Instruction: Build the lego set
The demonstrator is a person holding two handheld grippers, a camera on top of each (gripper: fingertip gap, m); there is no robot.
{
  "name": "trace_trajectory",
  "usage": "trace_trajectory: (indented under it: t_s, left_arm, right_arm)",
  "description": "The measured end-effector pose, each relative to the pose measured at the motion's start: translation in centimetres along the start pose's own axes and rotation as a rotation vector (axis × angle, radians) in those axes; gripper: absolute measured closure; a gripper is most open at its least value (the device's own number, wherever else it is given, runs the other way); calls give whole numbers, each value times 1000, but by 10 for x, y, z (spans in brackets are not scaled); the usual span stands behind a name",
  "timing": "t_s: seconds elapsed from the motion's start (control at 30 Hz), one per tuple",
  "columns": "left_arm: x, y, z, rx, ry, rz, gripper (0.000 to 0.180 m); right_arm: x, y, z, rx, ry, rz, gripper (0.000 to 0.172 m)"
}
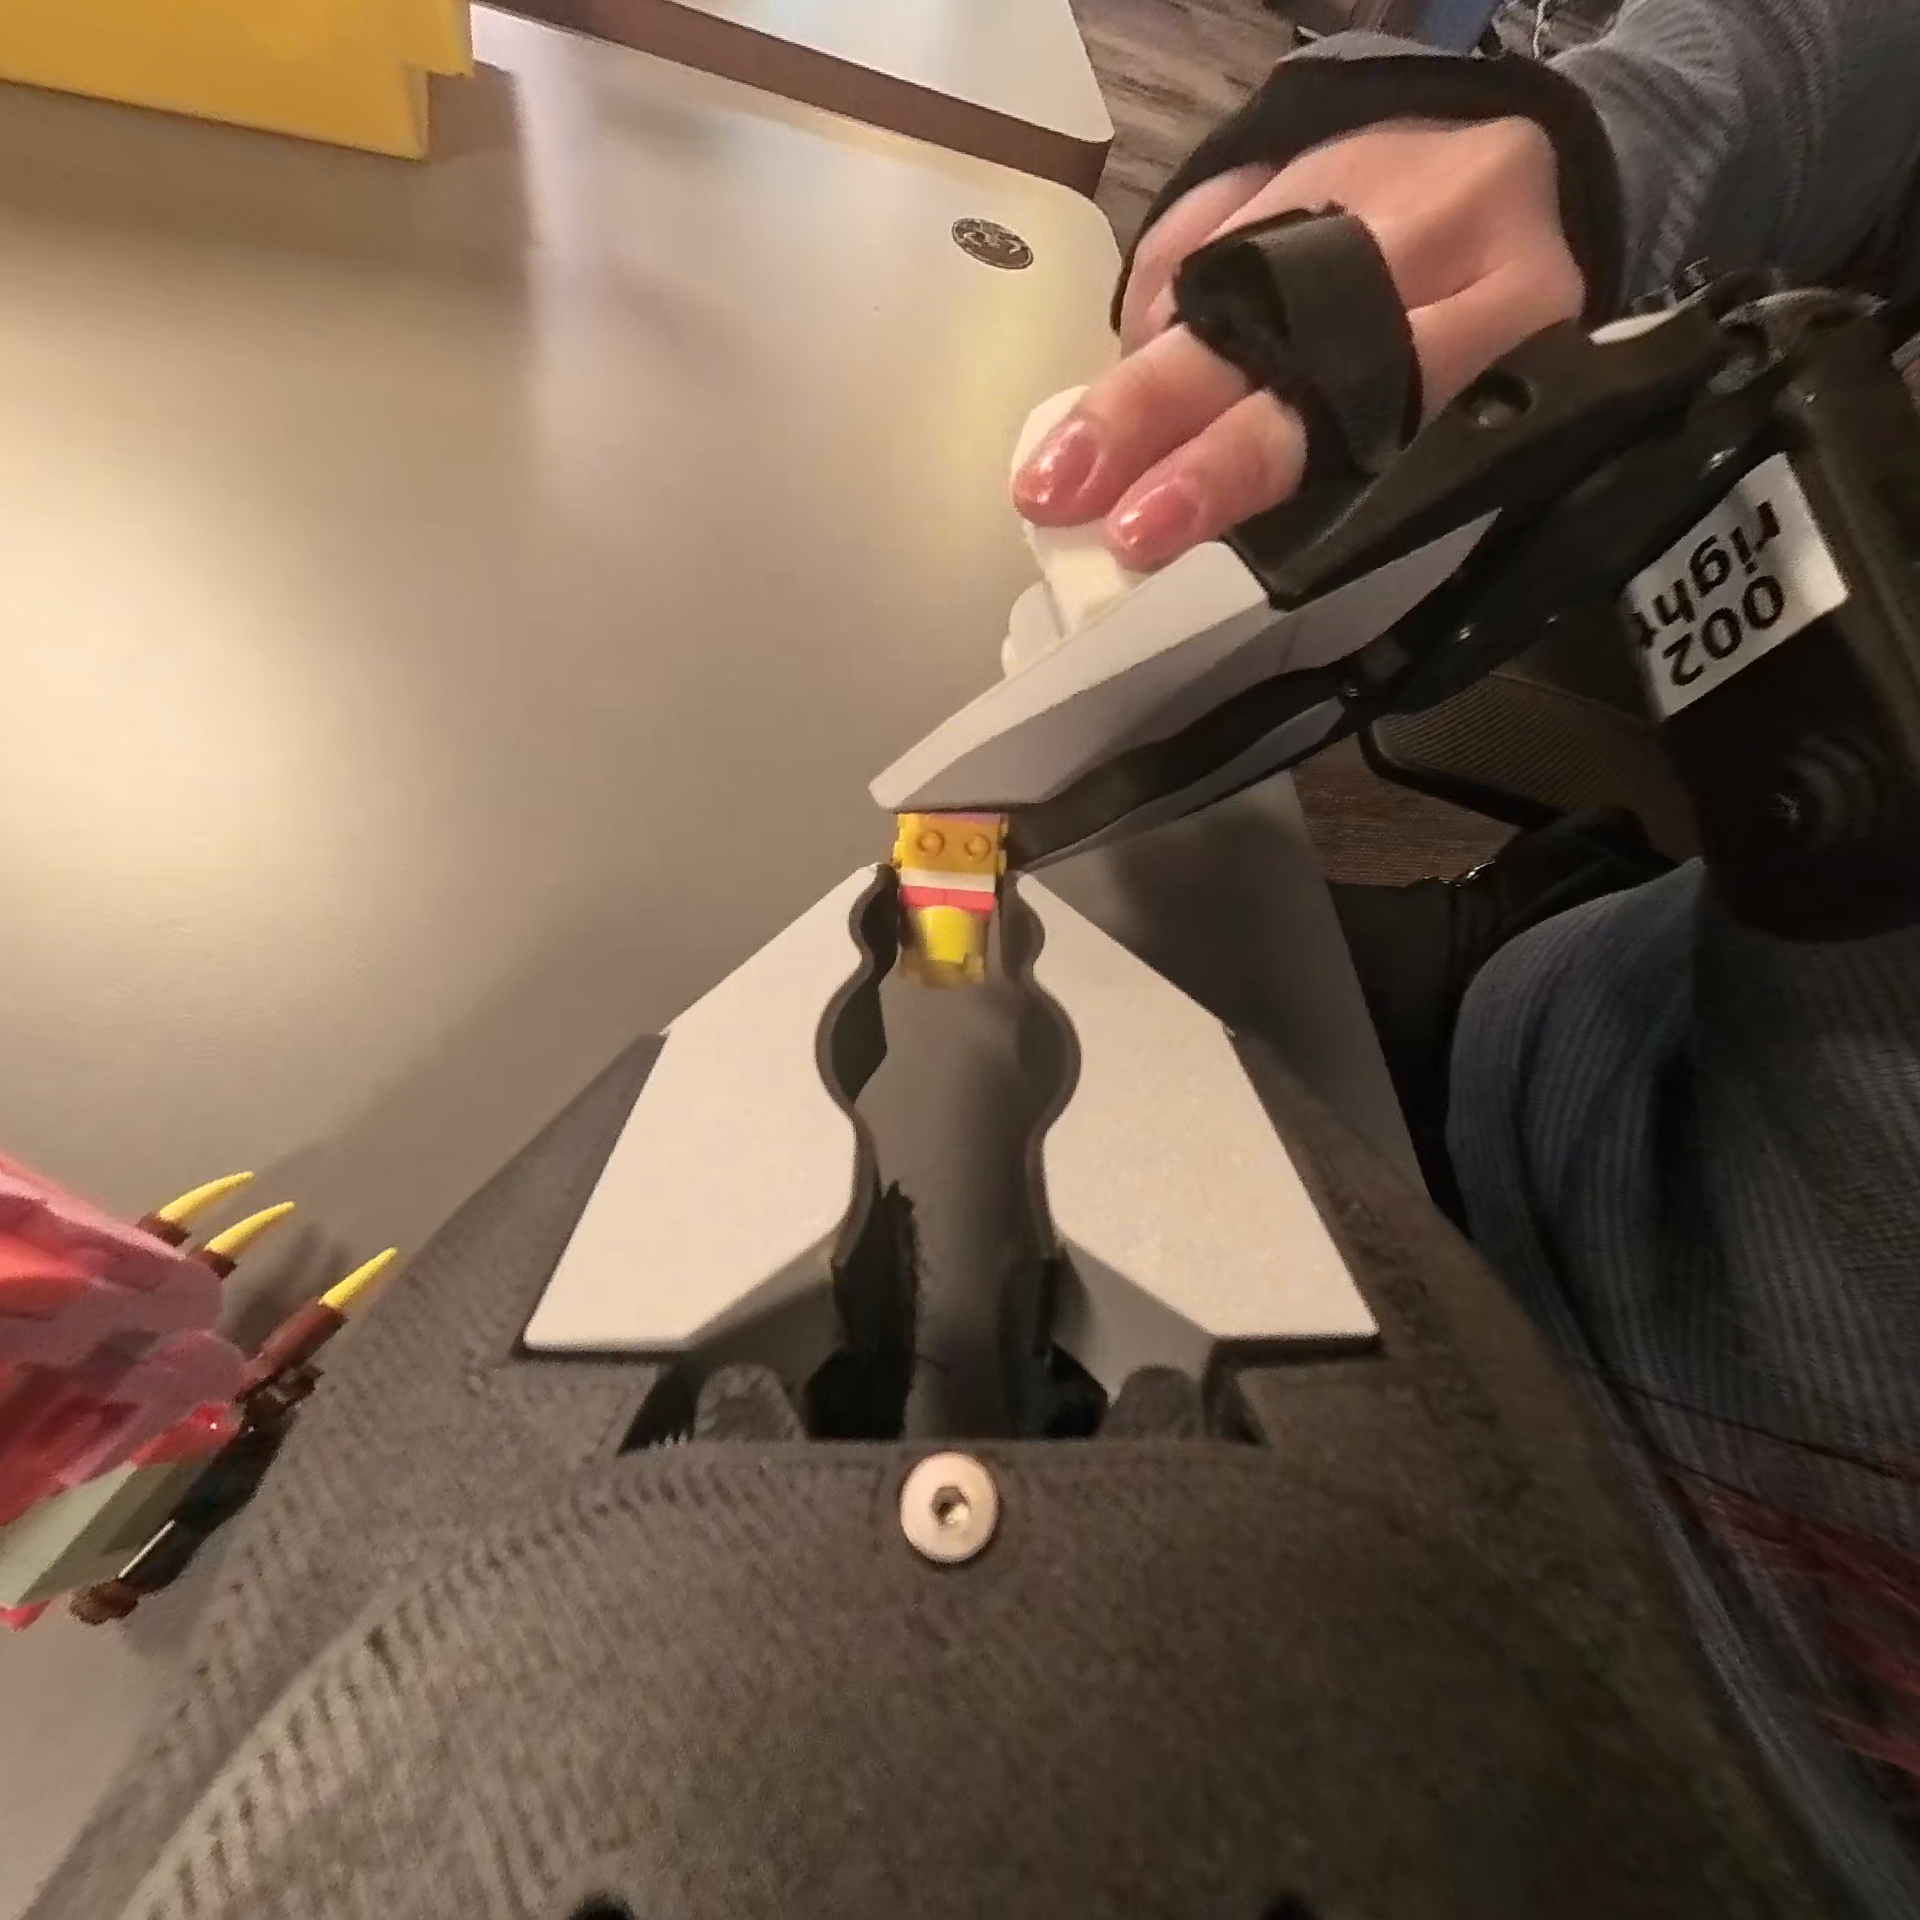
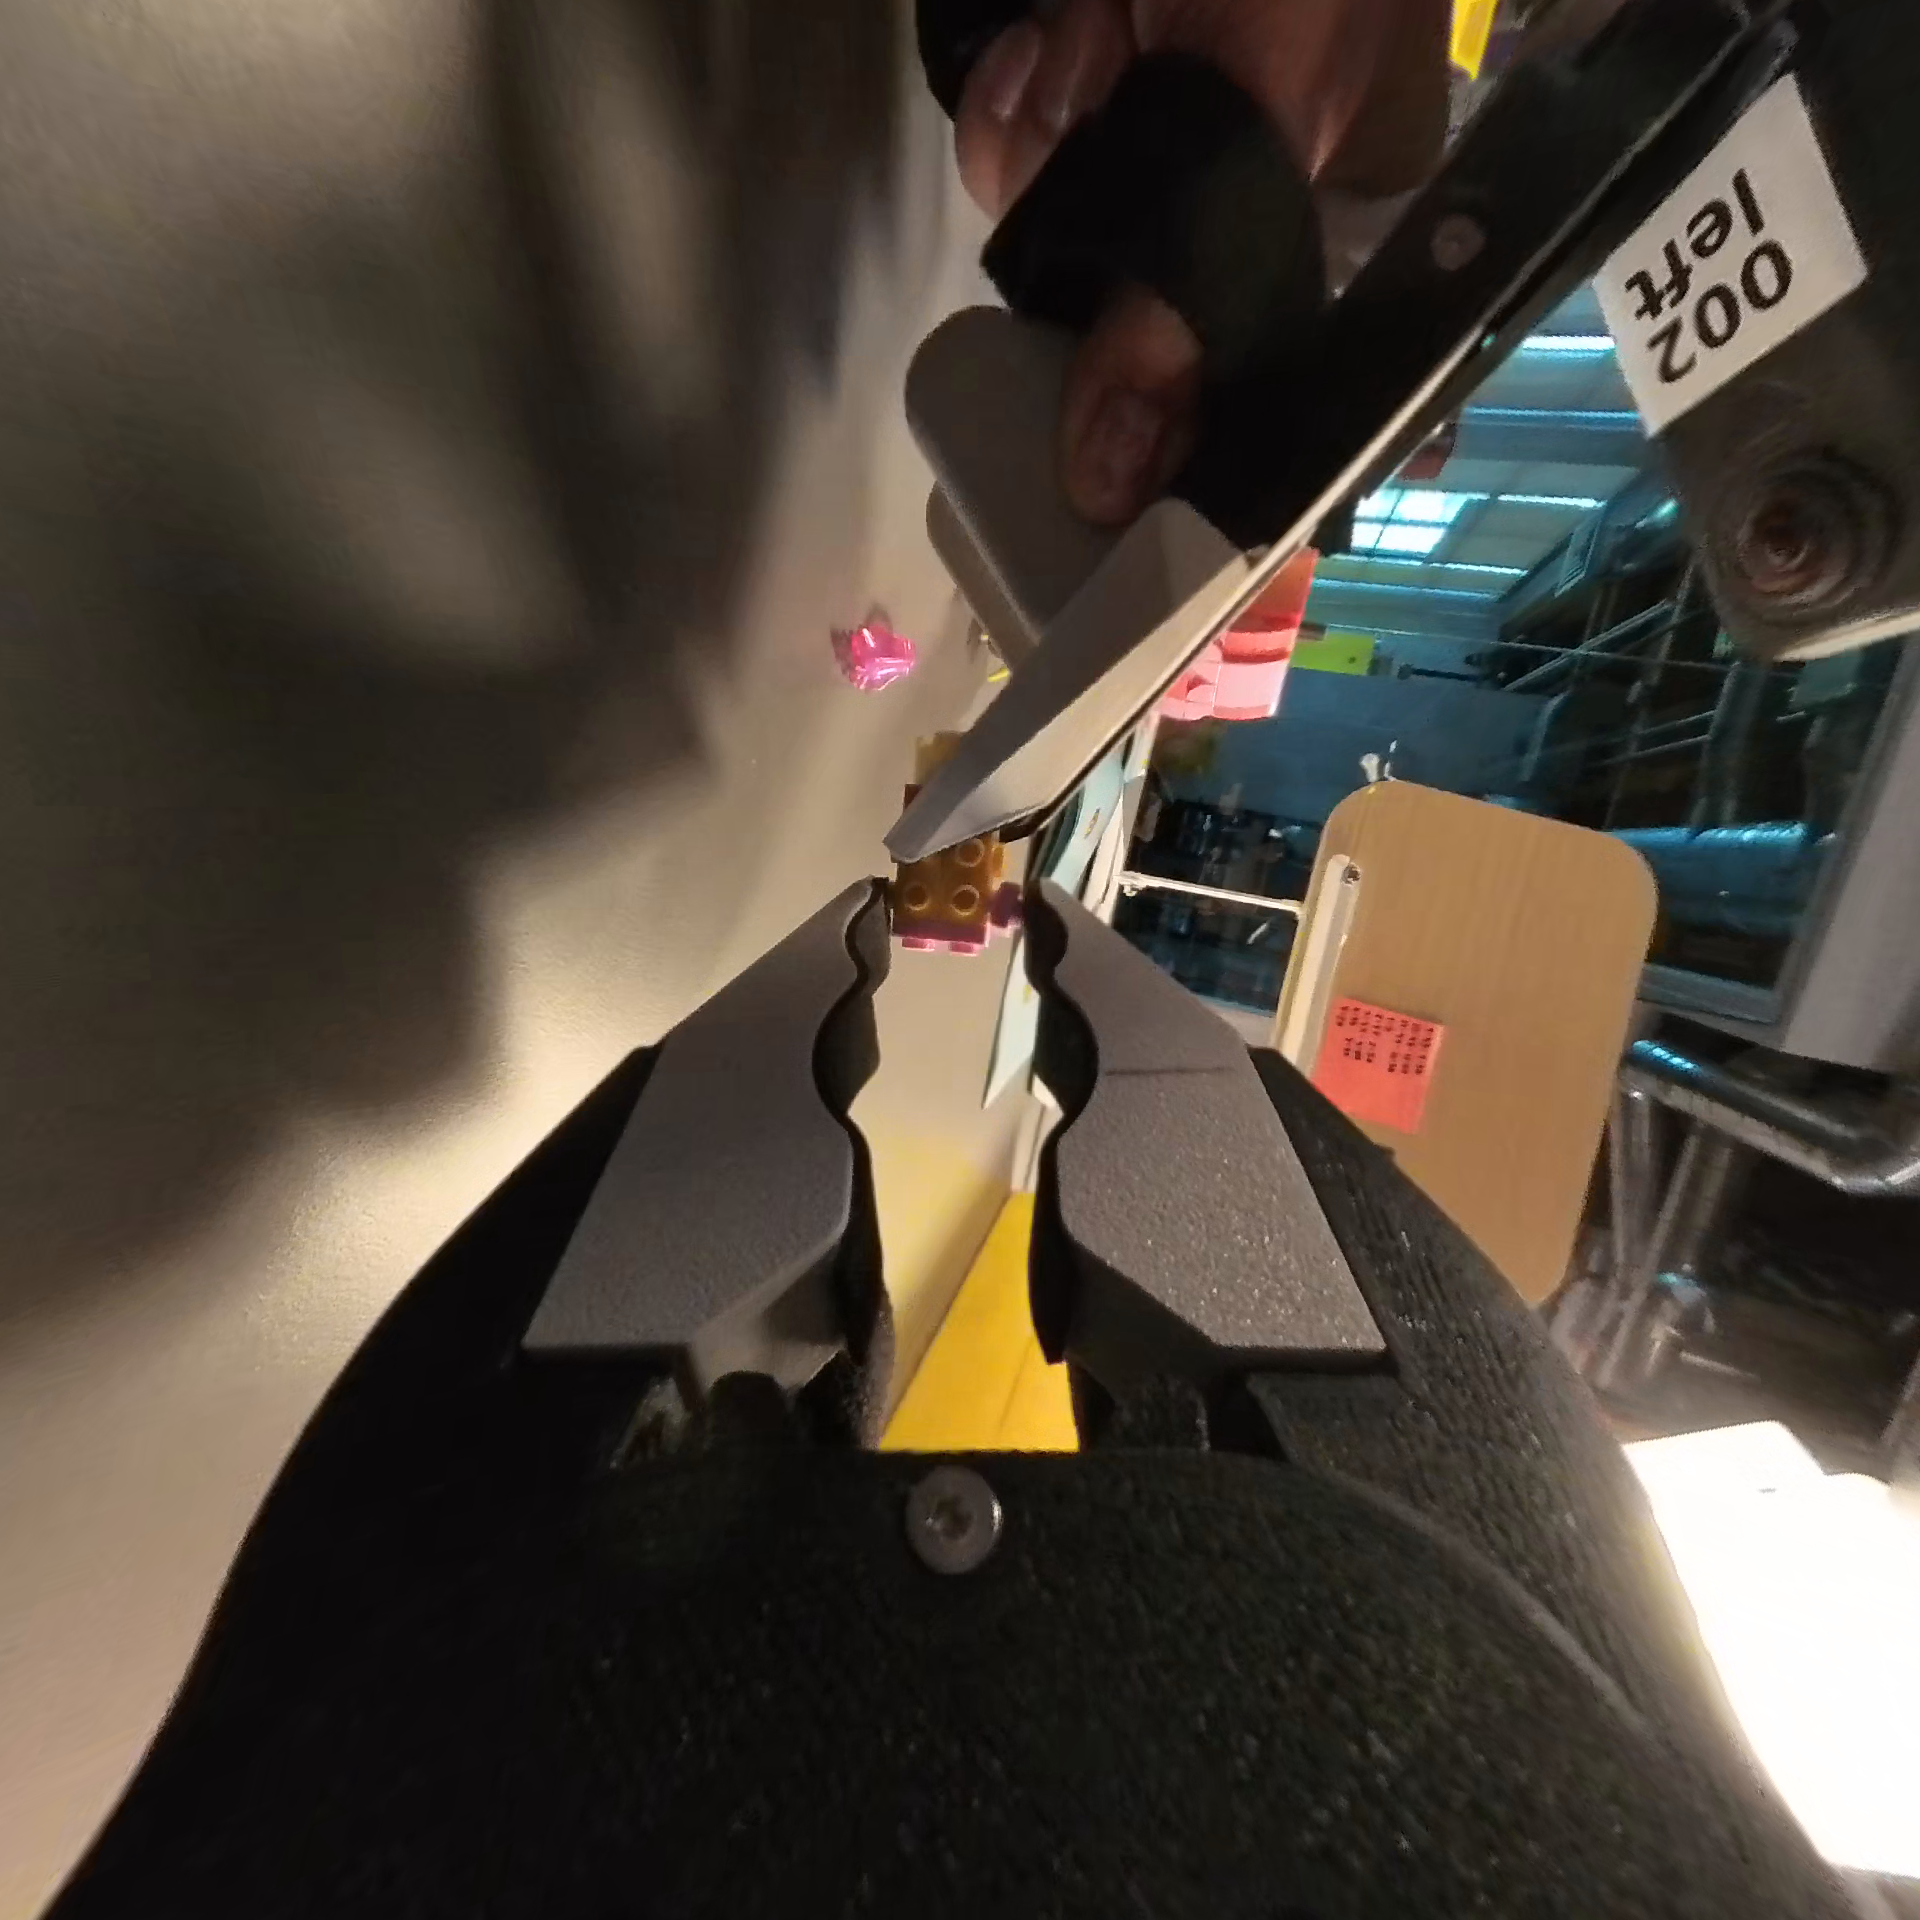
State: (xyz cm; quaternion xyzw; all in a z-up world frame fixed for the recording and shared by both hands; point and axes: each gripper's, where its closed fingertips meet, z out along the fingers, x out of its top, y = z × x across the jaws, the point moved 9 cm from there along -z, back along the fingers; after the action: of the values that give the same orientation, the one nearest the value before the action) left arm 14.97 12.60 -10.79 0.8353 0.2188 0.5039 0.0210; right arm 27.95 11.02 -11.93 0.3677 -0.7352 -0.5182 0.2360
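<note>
Above the table (image 1: 312, 623) | left gripper (image 1: 951, 914) jaws clamp brick assembly (image 1: 948, 899) | right gripper (image 2: 956, 914) jaws astride it, right pad apart

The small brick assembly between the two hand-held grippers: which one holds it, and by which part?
The left hand-held gripper clamps the brick assembly at its lower yellow and red part. The right hand-held gripper flanks its studded end, with a gap at one pad.

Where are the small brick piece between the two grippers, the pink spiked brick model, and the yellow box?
small brick piece (image 1: 940, 914): left wrist view, on its red and white band.
pink spiked brick model (image 1: 94, 1351): left wrist view, on its pink body.
yellow box (image 1: 260, 62): left wrist view, on its front side.
</note>
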Motion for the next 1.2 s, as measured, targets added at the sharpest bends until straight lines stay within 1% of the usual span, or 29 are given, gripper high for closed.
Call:
trace_trajectory:
  t_s: [0.2,0.33,0.4,0.5,0.53,0.57,0.63,0.7,0.8,1.03,1.2]
  left_arm:
    - [-2,1,4,13,-35,17,163]
    - [-4,3,7,10,-51,22,163]
    - [-4,2,6,7,-43,15,163]
    - [-2,0,4,0,-3,-16,163]
    - [-2,-1,4,0,1,-21,163]
    - [-2,-2,3,4,3,-22,163]
    - [-2,-2,2,14,7,-23,163]
    - [-2,-3,2,16,10,-34,163]
    - [-2,-4,1,4,16,-54,163]
    - [0,-4,-1,-67,59,-118,163]
    - [0,-4,0,-62,55,-116,163]
  right_arm:
    - [1,-6,0,-4,10,-152,150]
    - [0,-7,-1,31,23,-160,151]
    - [-1,-7,-1,34,37,-102,150]
    - [-7,-2,-1,61,80,177,147]
    - [-9,0,-1,87,86,260,133]
    - [-12,1,0,102,80,316,123]
    - [-18,2,0,102,64,360,119]
    - [-20,1,0,83,65,346,119]
    - [-15,1,-2,55,88,305,122]
    - [-9,5,-3,7,109,217,149]
    - [-8,7,-4,15,97,145,150]
